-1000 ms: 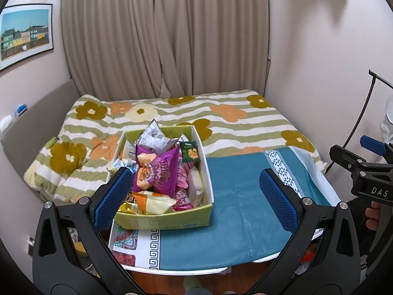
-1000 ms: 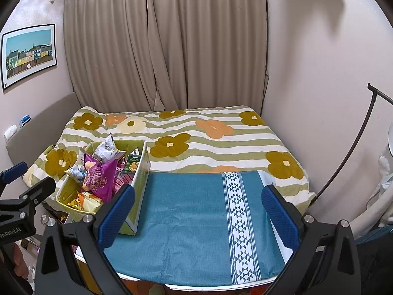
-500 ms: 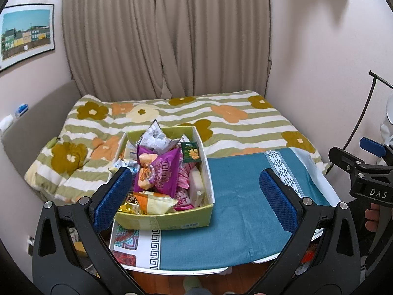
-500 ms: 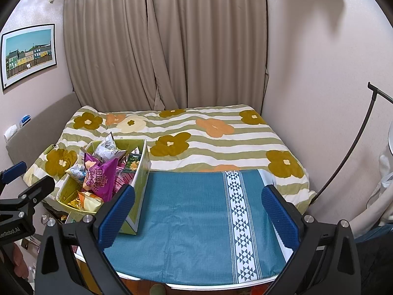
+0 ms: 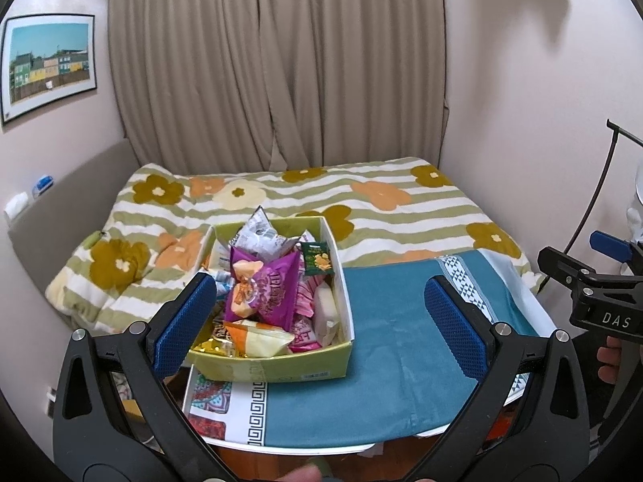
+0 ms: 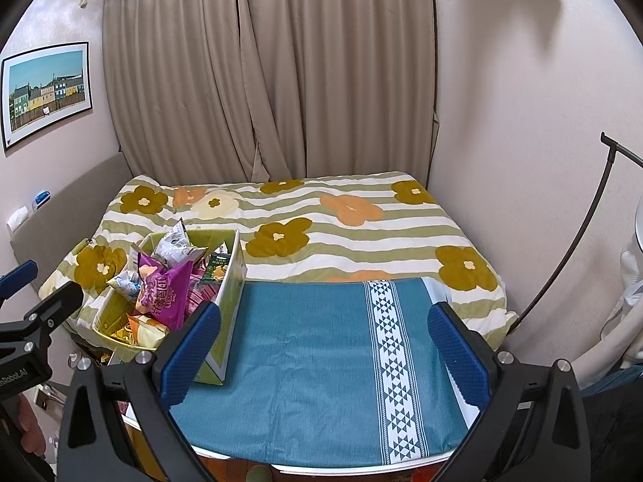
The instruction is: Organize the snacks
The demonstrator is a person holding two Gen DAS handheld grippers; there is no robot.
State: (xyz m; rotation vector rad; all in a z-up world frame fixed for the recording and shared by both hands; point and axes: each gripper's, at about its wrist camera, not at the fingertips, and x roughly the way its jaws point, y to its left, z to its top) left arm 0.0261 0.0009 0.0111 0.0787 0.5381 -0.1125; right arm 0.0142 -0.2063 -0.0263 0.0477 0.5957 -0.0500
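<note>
My left tongs (image 5: 319,321) hang with their blue pads spread wide, gripping nothing, above the near edge of the desk (image 5: 386,361). My right tongs (image 6: 321,345) are likewise spread wide and empty, over the teal cloth (image 6: 313,353) that covers the desk. Each rig shows at the edge of the other's view, a hand (image 5: 609,359) behind the right one.

Between the left pads, farther off, sits the box (image 5: 277,365), a yellow-green carton at the cloth's left end, its left side past the cloth's edge. It is heaped with snacks: a purple bag (image 5: 267,289) stands tilted in the middle, a silver bag (image 5: 259,235) pokes up behind it, a small green packet (image 5: 317,257) leans on the right wall, a white-and-orange bag (image 5: 257,337) lies at the front, pink wrappers (image 5: 303,315) beside it. From the right view the box stands left of the left pad.

The cloth's white patterned band (image 6: 396,365) runs near its right end. Beyond the desk lies a bed (image 6: 361,221) under a flowered striped cover, with curtains (image 6: 265,72) behind and a framed picture (image 6: 46,90) on the left wall.
</note>
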